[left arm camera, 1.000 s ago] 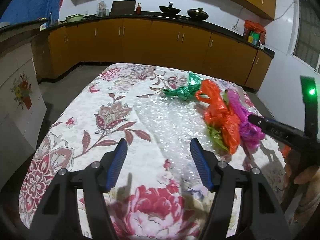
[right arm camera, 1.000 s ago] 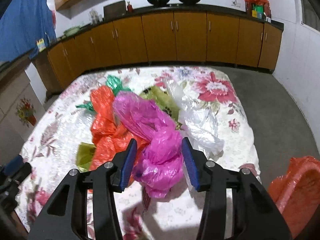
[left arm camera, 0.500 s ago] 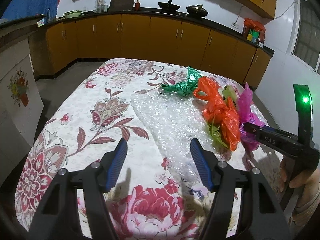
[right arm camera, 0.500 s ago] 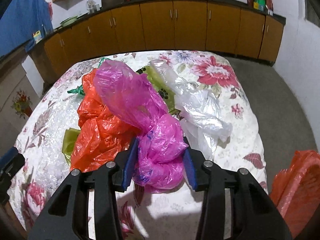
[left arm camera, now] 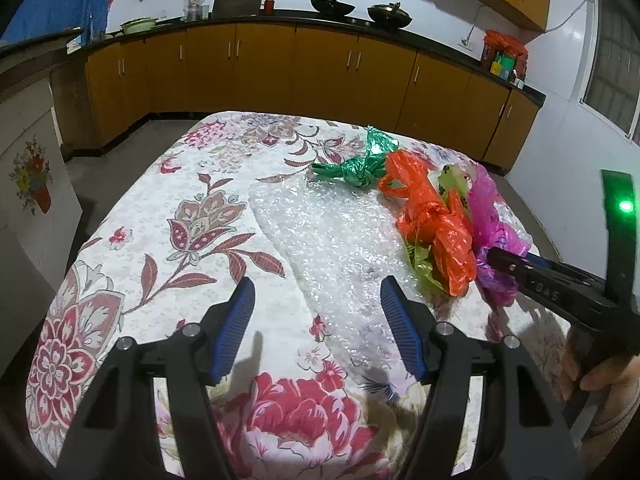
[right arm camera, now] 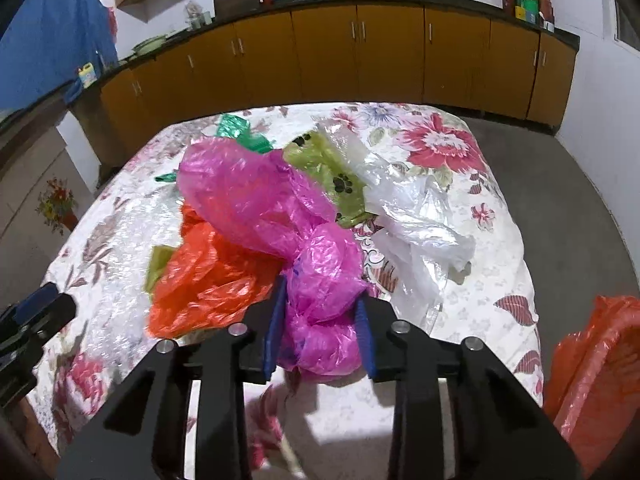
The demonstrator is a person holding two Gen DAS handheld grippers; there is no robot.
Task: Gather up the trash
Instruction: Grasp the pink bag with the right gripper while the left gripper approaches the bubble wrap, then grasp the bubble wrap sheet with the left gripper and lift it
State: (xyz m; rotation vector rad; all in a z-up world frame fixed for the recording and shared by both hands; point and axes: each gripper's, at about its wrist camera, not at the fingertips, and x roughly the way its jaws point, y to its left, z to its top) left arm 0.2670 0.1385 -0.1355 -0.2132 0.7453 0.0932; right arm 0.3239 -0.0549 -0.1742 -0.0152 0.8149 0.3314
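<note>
Closing in over the last second, the right gripper (right arm camera: 320,322) jaws have just pinched together on the pink bag (right arm camera: 316,280), blue pads pressing its crumpled lower bunch from both sides; earlier the bag sat loose between wider jaws. We see the upper part of the pink bag billowing out above the pads, draped over the orange bag (right arm camera: 204,280) to its left. We note the trash pile sits on the table (left arm camera: 192,184) with the floral cloth, toward its right edge in the left wrist view: green bag (left arm camera: 356,164) farthest back, orange bag (left arm camera: 436,224) in the middle, pink bag (left arm camera: 492,216) nearest the right edge. An olive bag with paw prints (right arm camera: 332,168) lies behind the pink one, touching it, and a clear bag (right arm camera: 412,216) spreads toward the far right corner. A sheet of bubble wrap (left arm camera: 336,240) covers the table centre, its edge under the orange bag.

Our left gripper (left arm camera: 318,312) hangs over the near edge of the table, jaws apart with nothing between them, bubble wrap just under the right finger. We see the right gripper (left arm camera: 494,258) from the side there, its tip buried in the pink bag, a hand (left arm camera: 608,376) on its handle at the right. An orange bin liner (right arm camera: 596,376) shows off the table's near right corner
</note>
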